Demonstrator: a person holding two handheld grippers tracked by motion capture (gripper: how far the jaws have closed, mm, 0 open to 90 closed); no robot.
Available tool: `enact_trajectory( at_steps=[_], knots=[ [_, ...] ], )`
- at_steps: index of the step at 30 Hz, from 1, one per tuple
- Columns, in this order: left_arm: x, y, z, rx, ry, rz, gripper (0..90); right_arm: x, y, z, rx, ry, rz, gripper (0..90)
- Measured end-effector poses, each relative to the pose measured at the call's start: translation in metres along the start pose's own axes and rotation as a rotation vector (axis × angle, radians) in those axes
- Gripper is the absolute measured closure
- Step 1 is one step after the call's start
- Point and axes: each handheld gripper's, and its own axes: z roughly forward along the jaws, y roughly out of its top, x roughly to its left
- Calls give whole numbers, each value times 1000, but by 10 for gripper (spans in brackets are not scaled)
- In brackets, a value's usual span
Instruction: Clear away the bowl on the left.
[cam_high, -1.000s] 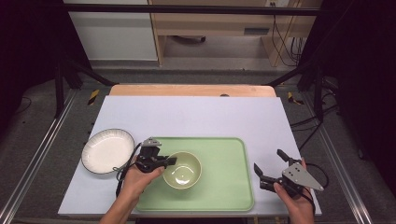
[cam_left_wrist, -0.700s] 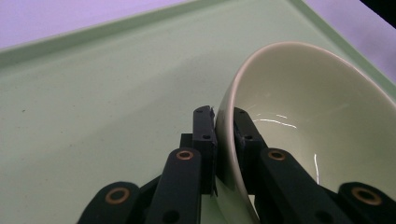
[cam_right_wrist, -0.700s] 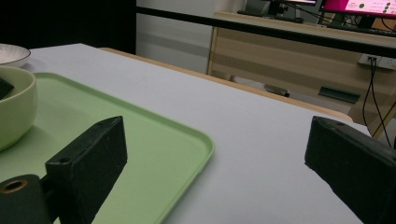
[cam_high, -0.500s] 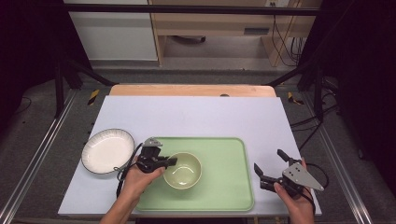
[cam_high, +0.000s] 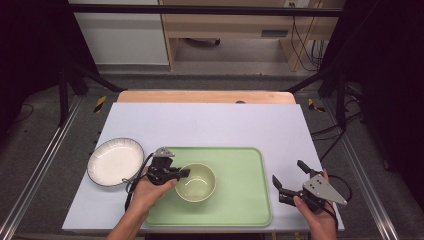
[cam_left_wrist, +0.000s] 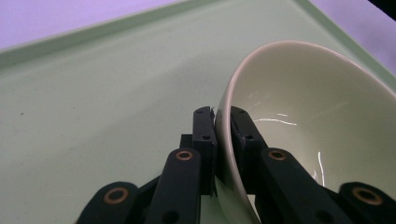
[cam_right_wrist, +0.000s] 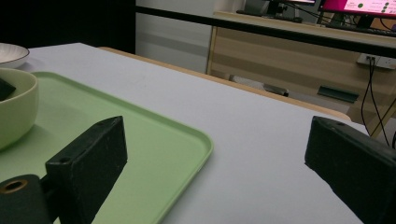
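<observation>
Bowl (cam_high: 195, 182) unmoved; left gripper (cam_high: 181, 173) still clamped on rim

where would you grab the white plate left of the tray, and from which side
Probably by its raised rim. The white plate lies flat and shallow on the table, so one jaw goes over the lip and one under. Come from its near left edge: the left gripper, shut on the green bowl, crowds the tray side.
</observation>
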Motion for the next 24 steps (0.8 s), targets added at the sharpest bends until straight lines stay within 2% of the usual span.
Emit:
enact_trajectory(
  at_steps=[2, 3, 7, 9, 19, 21, 24],
  knots=[
    [-1, 0, 1, 11, 29, 24, 751, 0, 0, 0, 2, 1, 3, 58],
    [-1, -1, 1, 18, 40, 31, 687, 0, 0, -1, 2, 1, 2, 58],
    [-4, -2, -6, -9, 89, 31, 500, 0, 0, -1, -2, 2, 3, 57],
    [-4, -1, -10, -34, 86, 38, 416, 0, 0, -1, 2, 3, 6, 57],
    [-7, 2, -28, -179, 62, 135, 202, 0, 0, -2, -3, 4, 4, 56],
    [-7, 2, -31, -201, 61, 154, 182, 0, 1, -2, -3, 4, 4, 56],
    [-6, 1, -34, -239, 61, 166, 109, 1, 1, -2, -3, 5, 4, 56]
  ],
)
